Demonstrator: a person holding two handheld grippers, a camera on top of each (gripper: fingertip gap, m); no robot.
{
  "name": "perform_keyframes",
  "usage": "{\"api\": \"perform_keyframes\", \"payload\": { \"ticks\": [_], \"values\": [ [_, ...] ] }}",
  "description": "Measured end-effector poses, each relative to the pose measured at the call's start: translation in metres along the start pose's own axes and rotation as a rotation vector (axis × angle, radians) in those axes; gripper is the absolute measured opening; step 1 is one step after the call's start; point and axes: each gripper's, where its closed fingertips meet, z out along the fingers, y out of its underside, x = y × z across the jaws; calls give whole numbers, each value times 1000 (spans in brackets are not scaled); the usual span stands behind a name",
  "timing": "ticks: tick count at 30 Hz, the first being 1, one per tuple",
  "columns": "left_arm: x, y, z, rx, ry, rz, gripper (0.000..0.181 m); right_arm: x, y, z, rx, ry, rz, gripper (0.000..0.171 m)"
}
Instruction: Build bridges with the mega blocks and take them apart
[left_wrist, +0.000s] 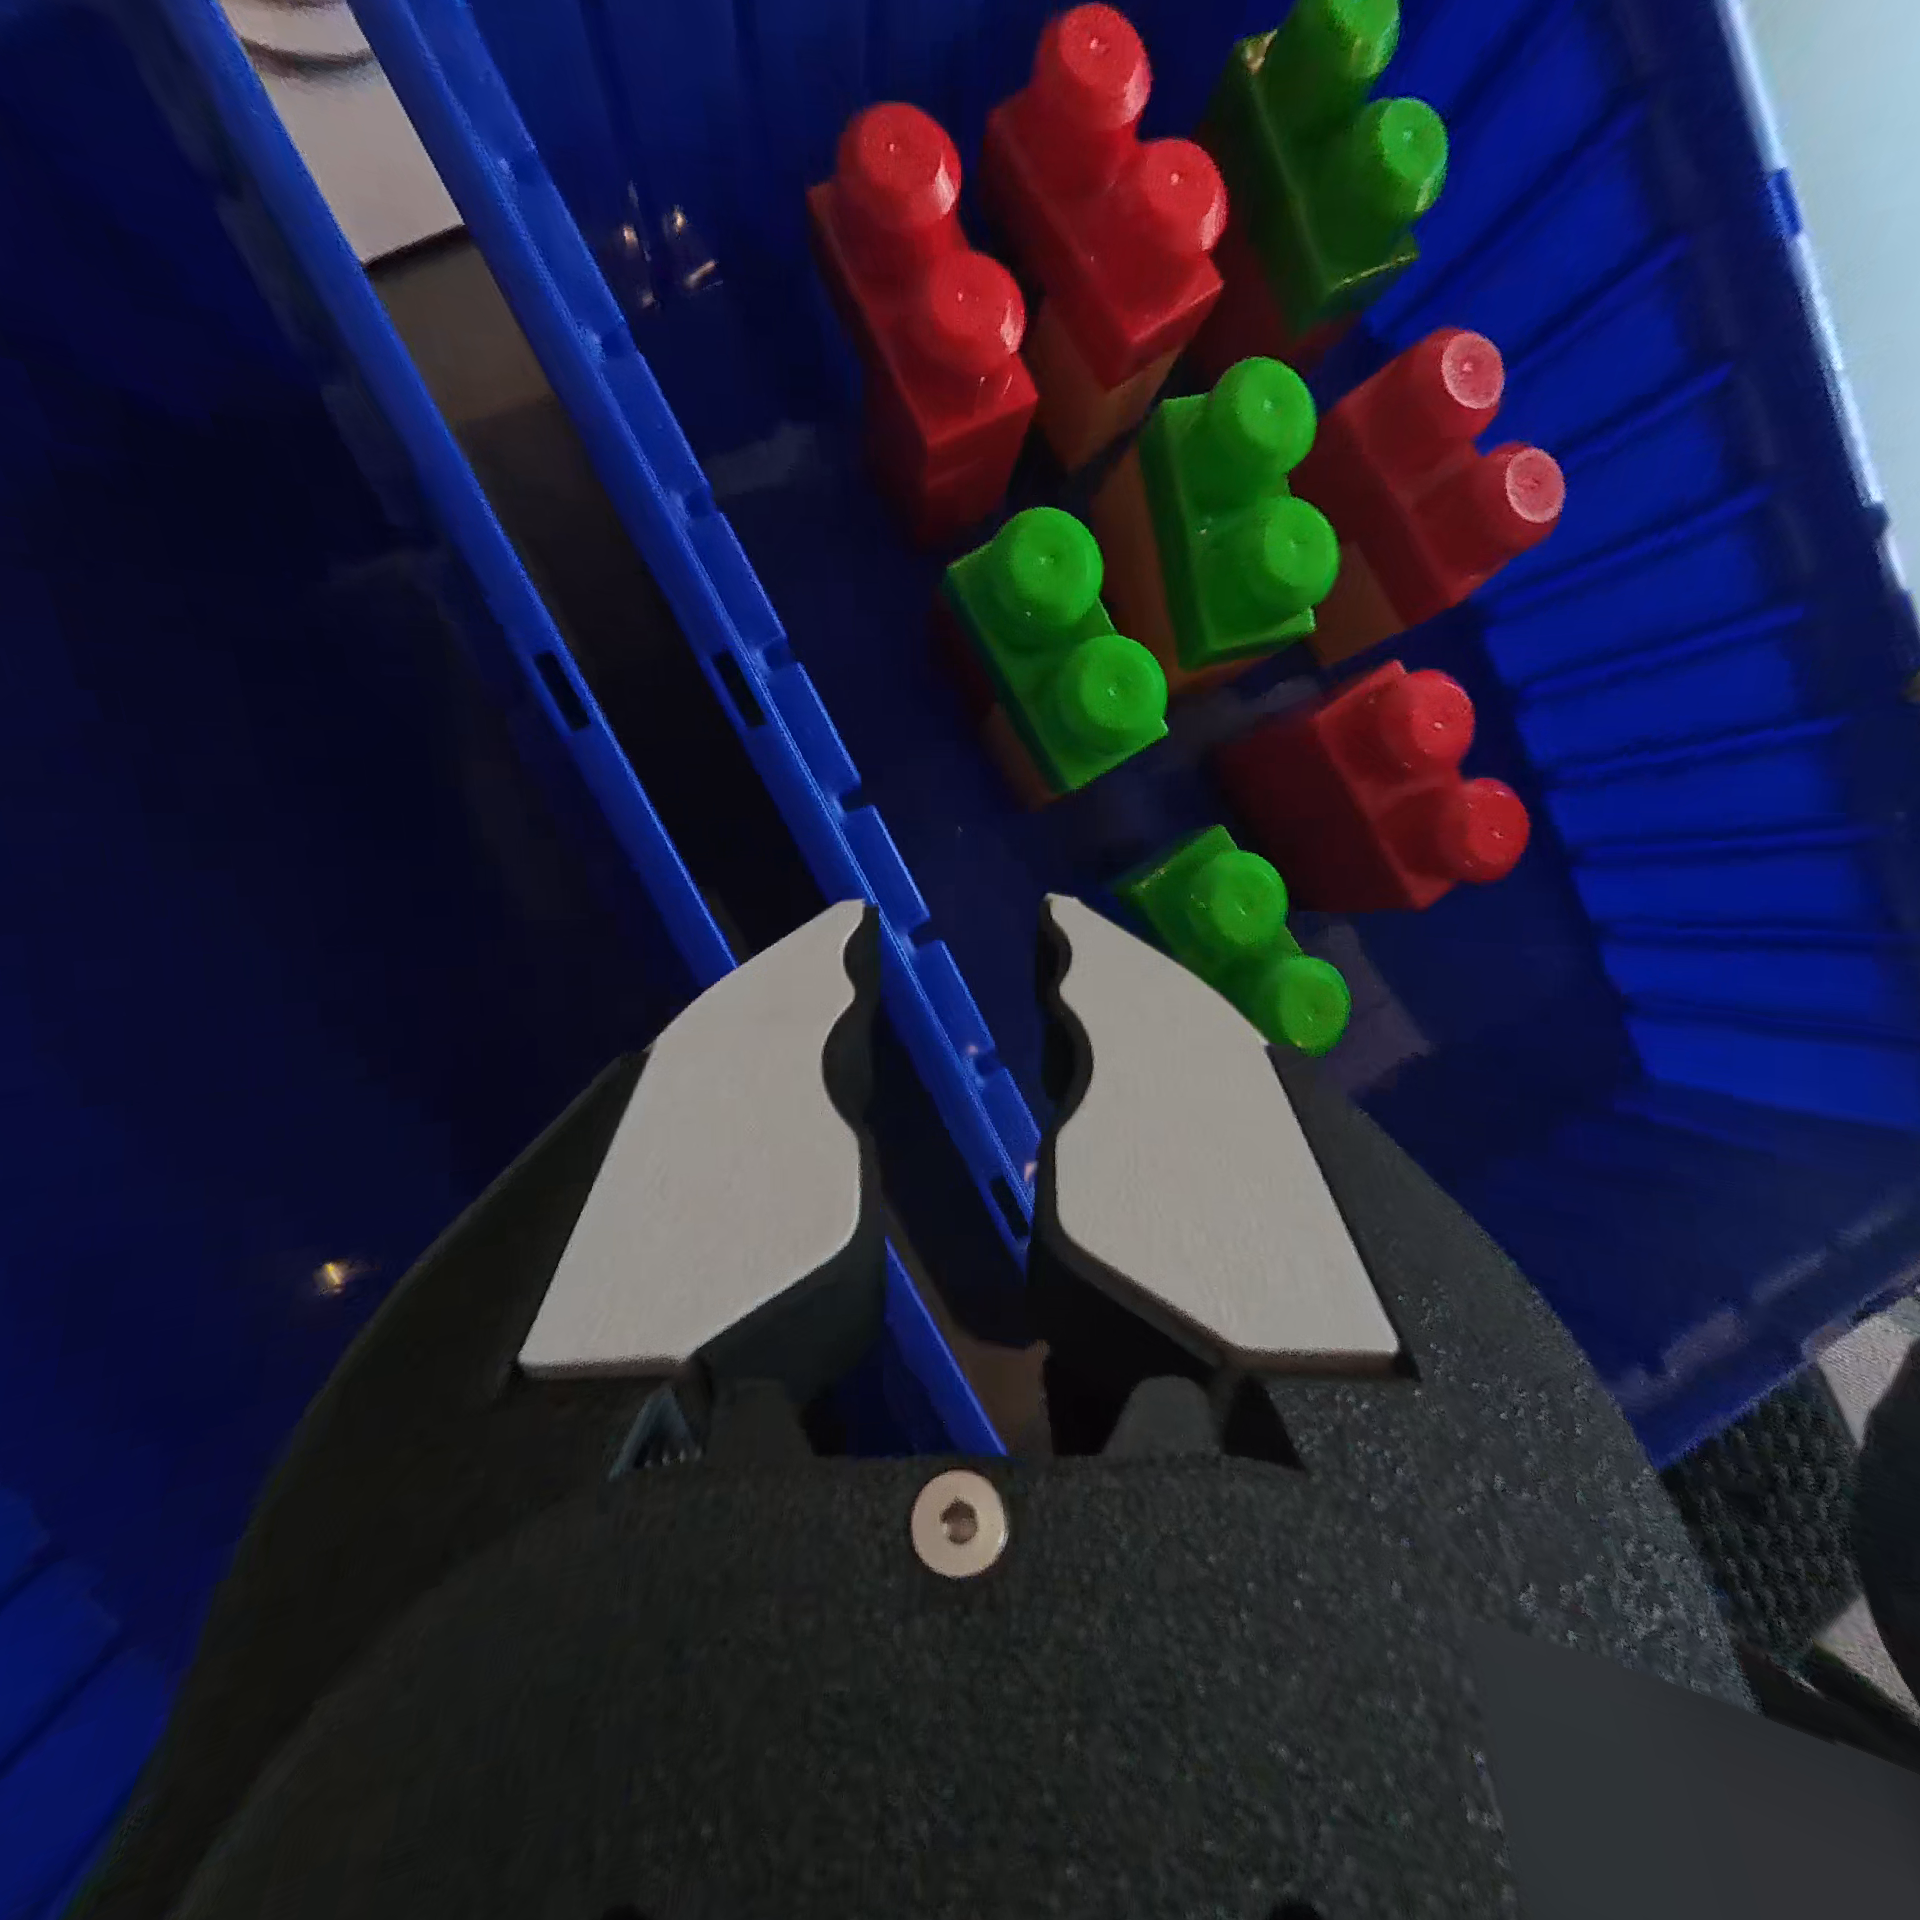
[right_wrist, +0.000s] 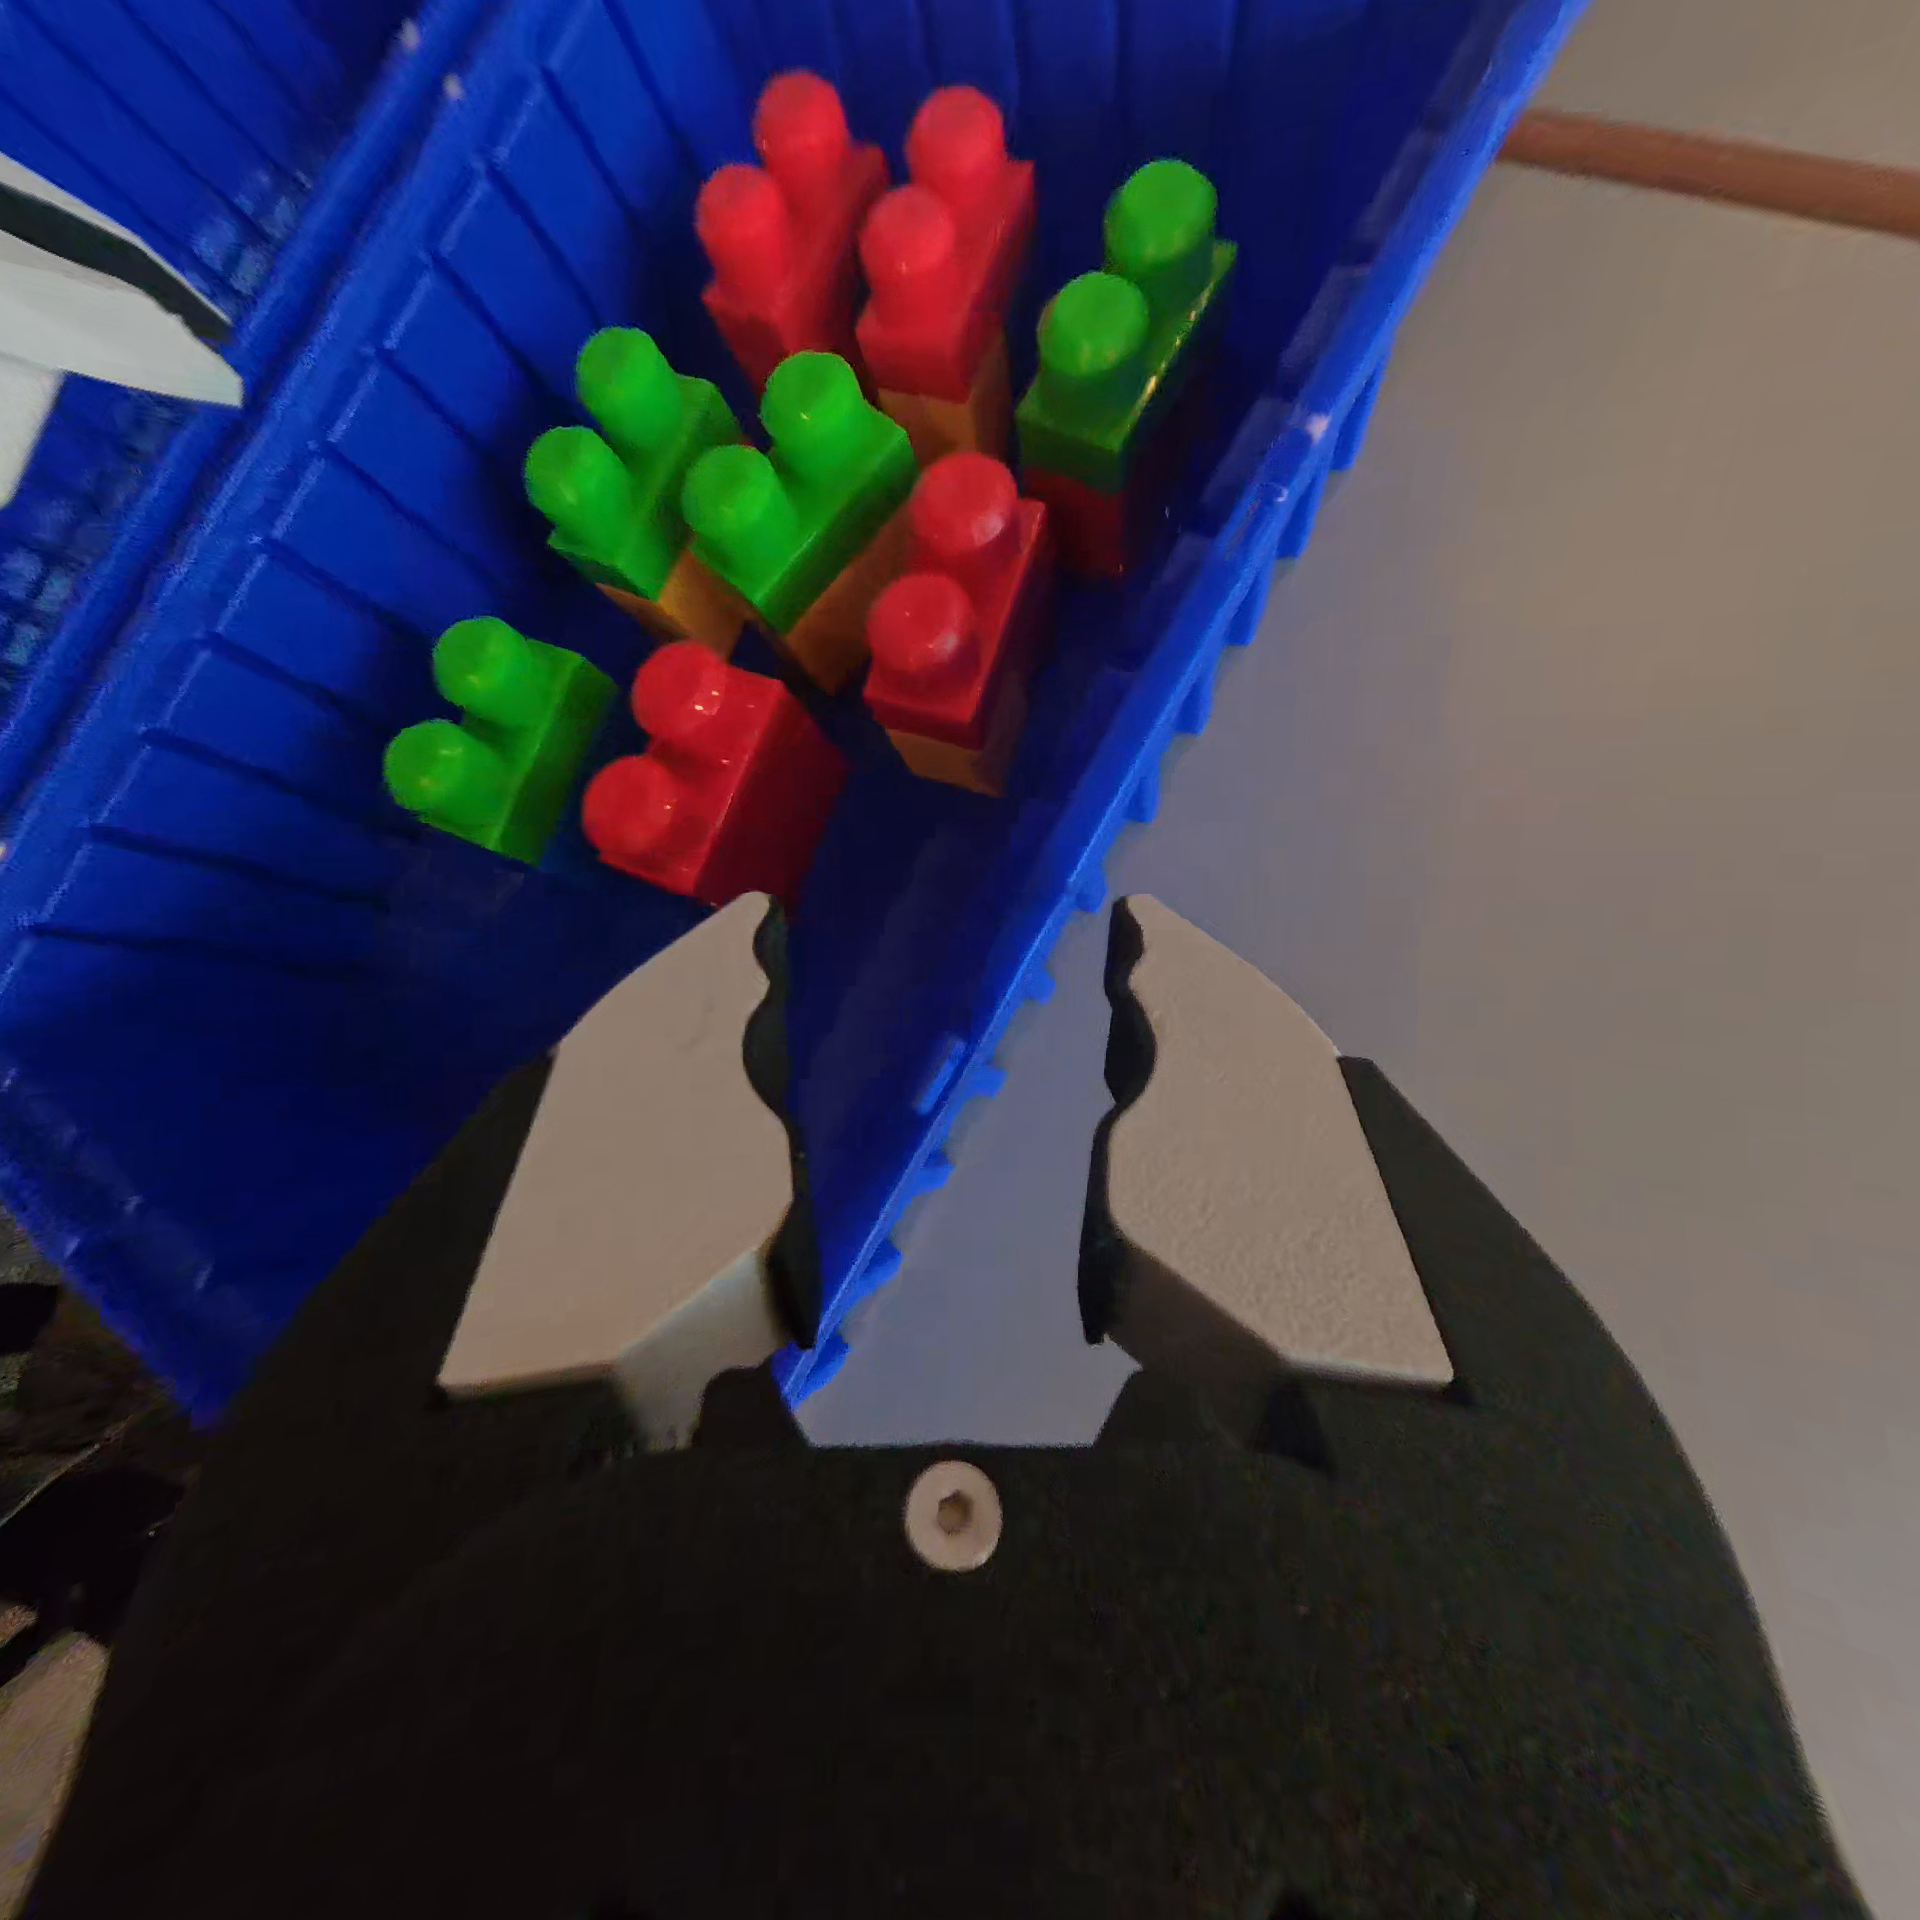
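A blue bin (left_wrist: 1714, 727) holds several red and green mega blocks, some stacked on orange ones. In the left wrist view a small green block (left_wrist: 1247, 935) lies just right of my left gripper (left_wrist: 956, 909). The jaws stand narrowly apart with the bin's left rim (left_wrist: 790, 727) pinched between them. In the right wrist view the same bin (right_wrist: 312, 623) shows a red block (right_wrist: 717, 769) and a green block (right_wrist: 499, 727) nearest my right gripper (right_wrist: 940, 904). It is open and straddles the bin's right wall (right_wrist: 1195, 675), which touches only the left finger (right_wrist: 644, 1143).
A second blue bin (left_wrist: 208, 727) stands beside the first on the left, with a dark gap (left_wrist: 582, 582) between their rims. Pale grey table surface (right_wrist: 1558, 727) lies right of the bin, with a brown strip (right_wrist: 1714, 177) at the far edge.
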Motion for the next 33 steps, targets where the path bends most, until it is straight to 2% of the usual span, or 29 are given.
{"api": "perform_keyframes", "payload": {
  "ticks": [8, 13, 18, 20, 22, 24, 25, 28, 30, 32, 33],
  "values": [
    [-18, 7, 30, -84, -58, -9, 29, 12, 13, 30, -156, 88, -29, 57],
    [-20, 7, 31, -103, -82, 9, 27, 13, 19, 46, -218, 119, -48, 54],
    [-22, 7, 34, -124, -130, 0, 25, 25, 23, 53, -305, 270, -90, 48],
    [-19, 8, 37, -139, -155, 25, 36, 30, 26, 54, -343, 320, -102, 47],
    [-13, 11, 42, -181, -189, 69, 55, 31, 27, 55, -349, 324, -80, 43],
    [-10, 14, 49, -222, -242, 127, 75, 31, 27, 55, -328, 315, -12, 33],
    [-11, 15, 52, -236, -287, 150, 78, 31, 28, 55, -320, 303, 29, 29],
    [-24, 14, 52, -230, -452, 181, 62, 33, 30, 53, -324, 296, 73, 24],
    [-23, 14, 53, -229, -450, 146, 65, 36, 32, 51, -347, 316, 60, 25],
    [-14, 12, 52, -223, -409, 93, 54, 39, 35, 49, -365, 330, 55, 24],
    [-9, 12, 54, -211, -371, 42, 55, 41, 36, 47, -371, 339, 53, 24]
  ]
}}
